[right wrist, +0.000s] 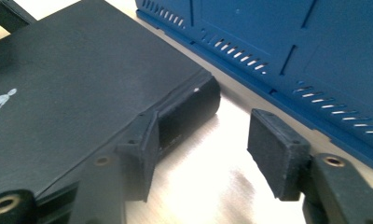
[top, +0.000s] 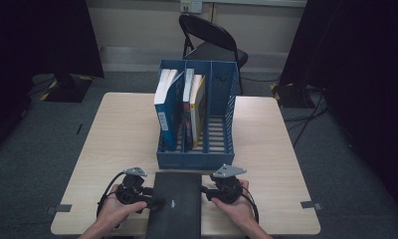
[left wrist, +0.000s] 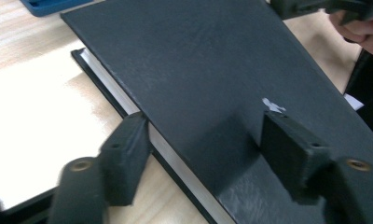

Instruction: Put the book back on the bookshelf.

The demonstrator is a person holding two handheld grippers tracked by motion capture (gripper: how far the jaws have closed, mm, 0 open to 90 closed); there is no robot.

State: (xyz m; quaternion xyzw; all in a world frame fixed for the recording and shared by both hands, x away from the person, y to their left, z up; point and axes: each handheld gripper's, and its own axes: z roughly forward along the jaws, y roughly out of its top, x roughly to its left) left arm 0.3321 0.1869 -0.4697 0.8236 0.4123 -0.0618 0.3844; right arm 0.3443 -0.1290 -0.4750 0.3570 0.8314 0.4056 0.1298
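Black book [top: 176,201] flat, open grippers at both sides

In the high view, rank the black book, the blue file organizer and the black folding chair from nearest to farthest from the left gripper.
From the left gripper:
1. Black hardcover book, lying flat right beside it, between the two grippers.
2. Blue plastic file organizer, just beyond the book at mid-table.
3. Black folding chair, past the table's far edge.

Black book [top: 176,201] – matt, grainy cover; table [top: 266,144] – pale wood-grain; file rack [top: 222,107] – blue plastic.
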